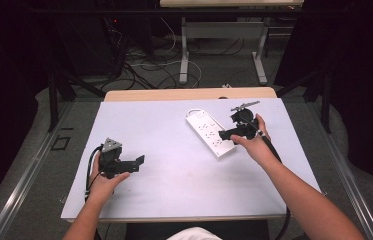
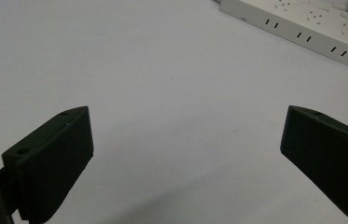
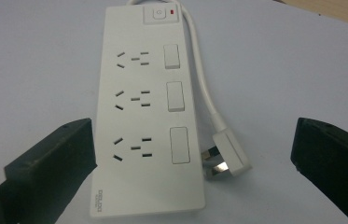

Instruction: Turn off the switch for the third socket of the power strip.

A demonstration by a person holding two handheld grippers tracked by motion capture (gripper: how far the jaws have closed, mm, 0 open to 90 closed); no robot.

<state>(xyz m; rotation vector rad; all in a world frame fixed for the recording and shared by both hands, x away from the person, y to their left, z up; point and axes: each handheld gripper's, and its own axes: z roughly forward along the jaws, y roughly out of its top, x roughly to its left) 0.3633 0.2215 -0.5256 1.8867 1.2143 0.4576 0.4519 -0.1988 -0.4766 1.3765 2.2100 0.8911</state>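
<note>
A white power strip with three sockets lies at an angle on the white table cover, right of centre. In the right gripper view, the power strip runs away from the camera, its switch at the far end. Its white cable curls back to a plug lying beside it. My right gripper hovers at the strip's near end, open; its jaws stand wide on either side of strip and plug in the right gripper view, touching neither. My left gripper stands open and empty at the front left, with the strip far ahead of it.
The table's wooden back edge shows beyond the cover. Behind it stand the grey legs of another desk and loose cables on the floor. Dark frame bars flank the table.
</note>
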